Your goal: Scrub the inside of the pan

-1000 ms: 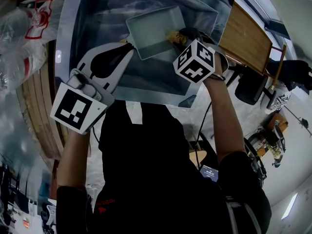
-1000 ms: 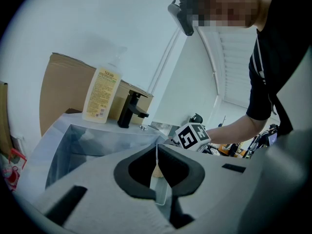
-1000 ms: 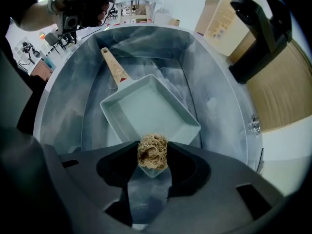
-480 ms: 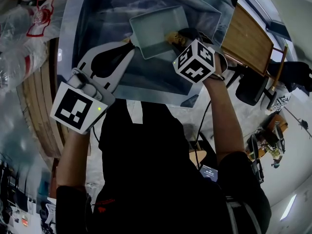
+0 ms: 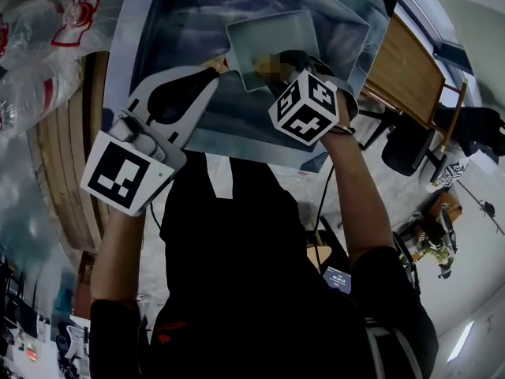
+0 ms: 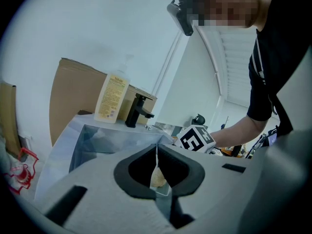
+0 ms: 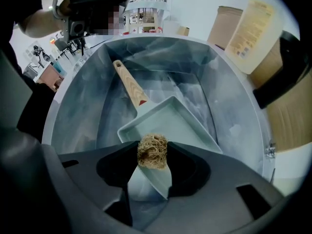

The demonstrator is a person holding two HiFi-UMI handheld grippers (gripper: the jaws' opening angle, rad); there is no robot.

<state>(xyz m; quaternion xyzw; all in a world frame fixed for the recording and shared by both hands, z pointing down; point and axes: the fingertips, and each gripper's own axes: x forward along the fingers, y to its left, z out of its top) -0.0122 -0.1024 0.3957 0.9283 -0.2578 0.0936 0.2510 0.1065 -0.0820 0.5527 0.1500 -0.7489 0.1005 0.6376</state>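
A pale green rectangular pan [image 5: 280, 30] [image 7: 178, 123] with a wooden handle [image 7: 129, 84] lies in the steel sink [image 5: 154, 30] [image 7: 80, 101]. My right gripper [image 7: 152, 155] is shut on a tan fibrous scrubber [image 7: 152, 150] at the pan's near rim; in the head view the scrubber [image 5: 267, 68] is blurred over the pan floor. My left gripper [image 5: 211, 73] [image 6: 157, 155] has its jaws shut together just short of the handle's end [image 5: 222, 65]. The right gripper view shows the whole handle bare, with no jaw on it.
A black faucet [image 6: 137, 110] and a yellow soap bottle [image 6: 112, 99] [image 7: 253, 30] stand at the sink's far rim. A wooden board [image 5: 402, 61] lies right of the sink; clear plastic bags [image 5: 39, 54] lie left. The sink walls stand close around the pan.
My right gripper has carried the scrubber across the pan from its right edge toward the handle side. The left gripper has held its place beside the handle.
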